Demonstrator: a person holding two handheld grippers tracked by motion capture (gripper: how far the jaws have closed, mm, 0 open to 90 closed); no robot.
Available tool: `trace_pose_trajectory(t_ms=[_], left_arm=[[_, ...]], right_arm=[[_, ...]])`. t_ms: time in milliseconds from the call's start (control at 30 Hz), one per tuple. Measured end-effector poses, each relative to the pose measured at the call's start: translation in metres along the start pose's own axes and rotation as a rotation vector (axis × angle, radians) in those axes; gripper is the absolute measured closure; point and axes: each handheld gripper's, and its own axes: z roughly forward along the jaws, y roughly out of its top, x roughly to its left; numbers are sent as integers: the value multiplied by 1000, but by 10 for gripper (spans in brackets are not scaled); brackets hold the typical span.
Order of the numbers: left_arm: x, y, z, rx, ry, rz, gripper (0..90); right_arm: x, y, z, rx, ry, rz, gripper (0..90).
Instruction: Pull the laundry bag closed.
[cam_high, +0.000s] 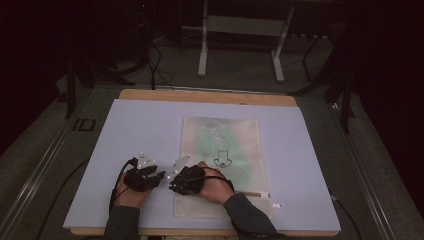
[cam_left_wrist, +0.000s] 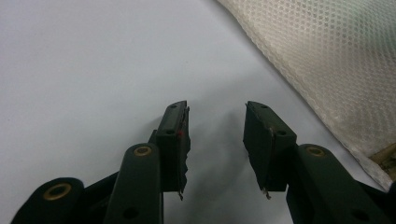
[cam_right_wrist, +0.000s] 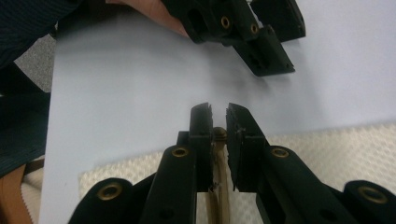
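A whitish mesh bag (cam_high: 225, 140) with a green garment inside lies flat on the pale sheet (cam_high: 140, 130). Its zip runs across the near end. At the bag's near left corner my right gripper (cam_high: 172, 184) points left. In the right gripper view, the right gripper (cam_right_wrist: 218, 116) has its jaws nearly together on the brass zip pull (cam_right_wrist: 219, 135) over the mesh bag (cam_right_wrist: 327, 144). Just left of it my left gripper (cam_high: 160, 175) rests low over the bare sheet. The left gripper (cam_left_wrist: 217, 126) is open and holds nothing, with the mesh bag's edge (cam_left_wrist: 327, 60) to its right.
The sheet lies on a wooden board (cam_high: 210, 96) whose edges show at the far and near sides. A metal stand (cam_high: 240, 30) is on the dark floor beyond the table. A small white tab (cam_high: 275, 205) lies by the bag's near right corner.
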Motion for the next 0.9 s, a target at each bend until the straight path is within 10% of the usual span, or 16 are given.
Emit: trace_pose_trajectory(t_ms=[900], left_arm=[[-20, 1, -3, -28, -102, 47, 684]], right_arm=[[-6, -31, 1, 42, 58, 58, 817]])
